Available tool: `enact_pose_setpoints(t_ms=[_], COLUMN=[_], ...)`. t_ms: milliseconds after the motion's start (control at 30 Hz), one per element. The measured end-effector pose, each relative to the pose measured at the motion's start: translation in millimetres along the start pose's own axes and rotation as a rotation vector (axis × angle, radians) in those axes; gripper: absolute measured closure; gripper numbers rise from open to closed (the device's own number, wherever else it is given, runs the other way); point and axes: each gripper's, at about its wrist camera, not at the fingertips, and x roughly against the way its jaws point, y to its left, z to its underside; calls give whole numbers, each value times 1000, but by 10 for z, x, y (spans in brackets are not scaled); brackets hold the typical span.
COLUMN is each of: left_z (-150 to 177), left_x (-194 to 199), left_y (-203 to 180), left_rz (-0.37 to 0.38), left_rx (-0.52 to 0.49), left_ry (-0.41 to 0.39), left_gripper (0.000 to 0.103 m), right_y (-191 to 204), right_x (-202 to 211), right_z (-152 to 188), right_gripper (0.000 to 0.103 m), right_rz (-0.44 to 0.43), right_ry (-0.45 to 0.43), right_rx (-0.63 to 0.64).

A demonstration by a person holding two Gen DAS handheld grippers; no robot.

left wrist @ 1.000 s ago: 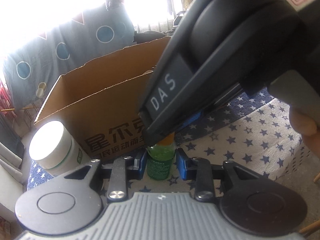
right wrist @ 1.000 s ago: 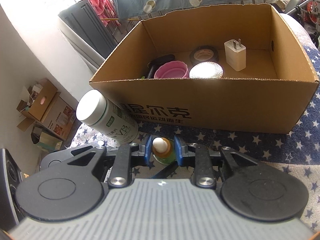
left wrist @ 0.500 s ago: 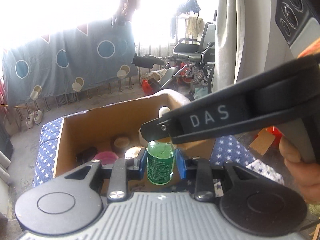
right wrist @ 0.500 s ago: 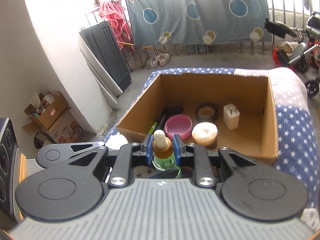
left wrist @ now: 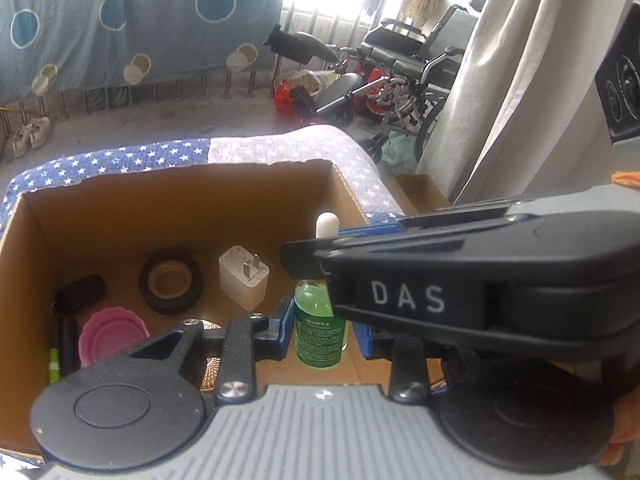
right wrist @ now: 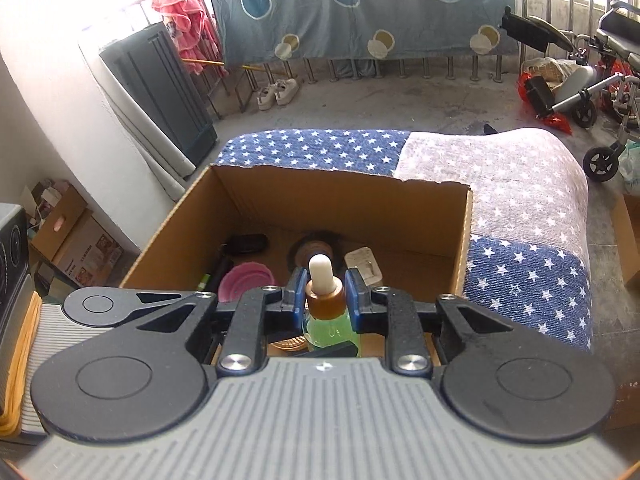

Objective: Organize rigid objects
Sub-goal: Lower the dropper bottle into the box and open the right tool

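A green dropper bottle (left wrist: 318, 340) with an amber collar and a white rubber bulb hangs upright over the open cardboard box (left wrist: 160, 208). My left gripper (left wrist: 323, 326) is shut on the bottle's green body. Coming in from the right, my right gripper (left wrist: 304, 258) crosses above the left one. In the right wrist view the right gripper (right wrist: 323, 292) is shut on the amber collar of the bottle (right wrist: 328, 330), just under the bulb. The box (right wrist: 340, 204) lies directly below and ahead.
Inside the box lie a black tape roll (left wrist: 171, 282), a white charger plug (left wrist: 244, 280), a pink lid (left wrist: 112, 334) and a black key fob (left wrist: 82, 296). The box rests on a star-patterned cloth (right wrist: 528, 280). A wheelchair (left wrist: 404, 64) and a curtain (left wrist: 520, 80) stand at the right.
Both grippers have risen with the bottle from the cloth in front of the box to above its opening. The white jar beside the box has dropped out of view.
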Motion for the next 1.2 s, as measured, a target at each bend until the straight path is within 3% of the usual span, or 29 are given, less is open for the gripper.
enact_pose_setpoints(t_ms=[300, 700, 1000, 1200], left_z=[-42, -7, 0, 91], left_x=[-458, -473, -254, 118], left_y=[42, 8, -10, -96], left_rz=[-9, 3, -20, -41], left_rx=[68, 58, 52, -2], left_ry=[75, 82, 59, 34], left_gripper=[71, 56, 37, 29], right_y=[-194, -165, -178, -229], right_x=[-557, -728, -536, 62], right_z=[6, 18, 9, 120], right_gripper=[84, 84, 71, 62], right_rz=[41, 77, 76, 28], right_ry=[61, 82, 52, -49], right_rx=[56, 111, 52, -79])
